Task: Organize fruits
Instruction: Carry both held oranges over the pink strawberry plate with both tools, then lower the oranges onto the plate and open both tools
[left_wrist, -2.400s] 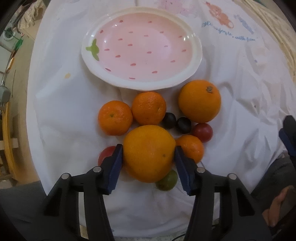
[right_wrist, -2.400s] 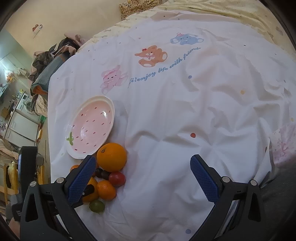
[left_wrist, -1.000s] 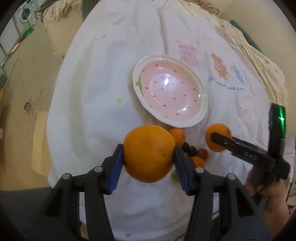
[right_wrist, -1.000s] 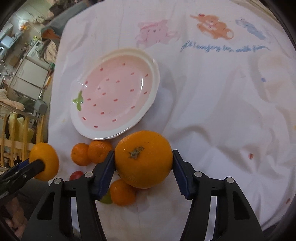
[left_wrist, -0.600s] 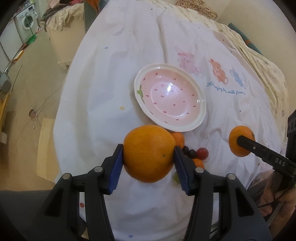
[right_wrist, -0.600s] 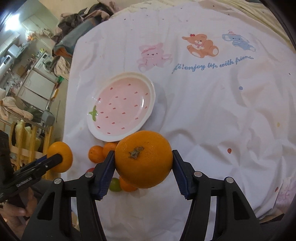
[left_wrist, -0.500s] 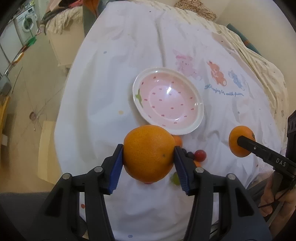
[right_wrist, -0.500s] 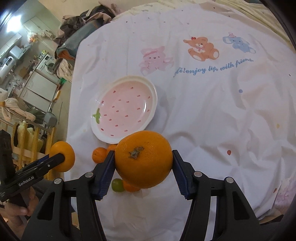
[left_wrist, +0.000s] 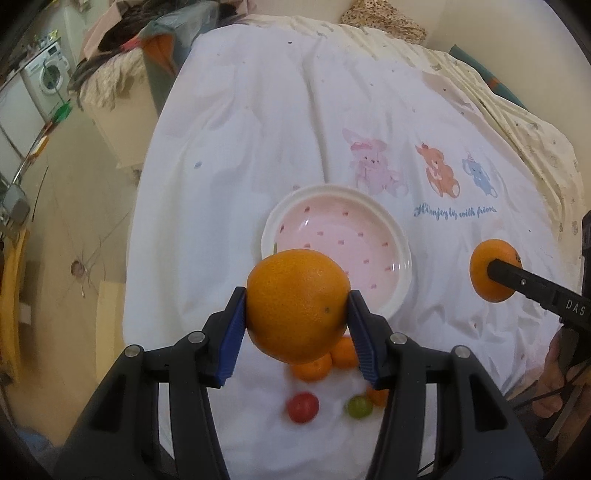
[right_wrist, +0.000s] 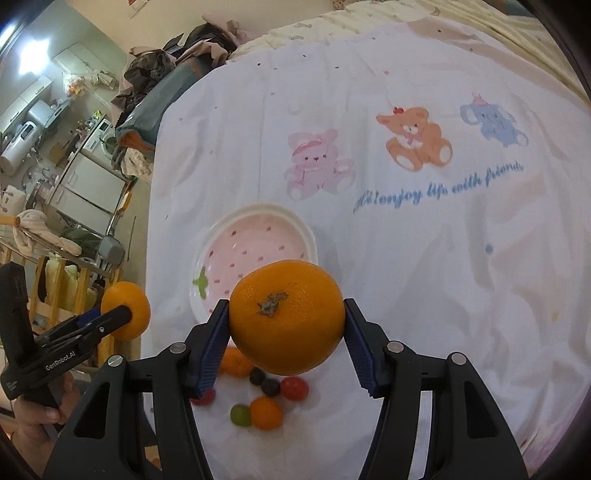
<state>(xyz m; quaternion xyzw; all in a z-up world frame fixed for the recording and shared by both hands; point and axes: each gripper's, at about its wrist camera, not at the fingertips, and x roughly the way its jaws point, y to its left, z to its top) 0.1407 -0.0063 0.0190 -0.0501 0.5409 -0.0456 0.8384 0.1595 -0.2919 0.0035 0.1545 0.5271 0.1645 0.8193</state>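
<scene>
My left fingers (left_wrist: 232, 341) are closed partway, their blue ribbed pads pressed to both sides of a big orange (left_wrist: 298, 305), so my left gripper (left_wrist: 295, 325) has that fruit firmly and carries it in the air, above the near rim of the pink plate (left_wrist: 399, 258). My right gripper (right_wrist: 284, 332) does the same with a second orange (right_wrist: 287, 316), the stem scar facing up, its pads squeezed against the peel on either side; this one also hangs over the near edge of the plate (right_wrist: 258, 218). Neither fruit touches the plate, which sits bare on the white bedsheet (left_wrist: 258, 122), just below the printed cartoon animals (right_wrist: 406, 144) and the blue lettering. The rest of the fruit lies on the sheet just on my side of the plate: small tangerines (right_wrist: 236, 363) closest to its rim, two dark plums (right_wrist: 264, 382) beside them, a red tomato (right_wrist: 294, 388), another orange-coloured fruit (right_wrist: 265, 412) and a green one (right_wrist: 240, 414) farthest from the plate. From the left camera I also see a red fruit (left_wrist: 302, 407) and the green one below my held orange. Left of the plate, beyond the bed edge, the floor and a washing machine (left_wrist: 46, 79) show.
</scene>
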